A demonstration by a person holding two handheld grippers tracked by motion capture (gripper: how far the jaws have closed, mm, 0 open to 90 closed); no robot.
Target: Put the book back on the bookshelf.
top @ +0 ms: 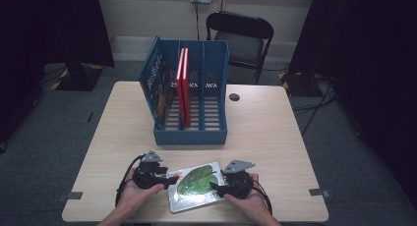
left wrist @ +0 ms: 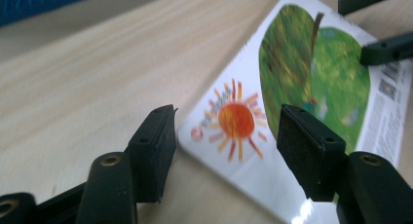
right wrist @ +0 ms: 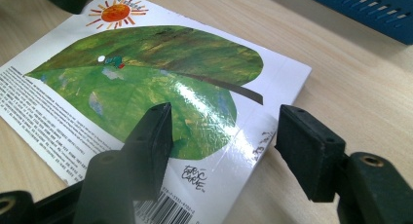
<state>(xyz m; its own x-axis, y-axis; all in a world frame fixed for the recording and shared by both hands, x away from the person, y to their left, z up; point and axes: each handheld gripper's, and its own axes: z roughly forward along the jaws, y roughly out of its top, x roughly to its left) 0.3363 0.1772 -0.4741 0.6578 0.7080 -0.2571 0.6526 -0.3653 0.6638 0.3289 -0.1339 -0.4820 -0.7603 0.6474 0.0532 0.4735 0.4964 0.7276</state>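
A white picture book [top: 196, 184] with a large green leaf and a small orange sun on its cover lies flat near the table's front edge. My left gripper [top: 172, 179] sits at the book's left edge. In the left gripper view its jaws [left wrist: 226, 136] stand apart, with the sun corner of the book [left wrist: 311, 78] between them and no pad pressing on it. My right gripper [top: 215, 188] is at the book's right edge. Its jaws [right wrist: 224, 136] are open over the barcode corner of the book [right wrist: 146, 83]. The right gripper's jaw tips [left wrist: 375, 24] show across the cover.
A blue file rack [top: 192, 135] with three compartments stands mid-table. Two red books [top: 183, 83] stand upright in its middle compartment, and a colourful book [top: 155, 88] leans at its left side. A black chair [top: 241, 34] is behind the table, and a small dark hole [top: 234, 97] marks the tabletop.
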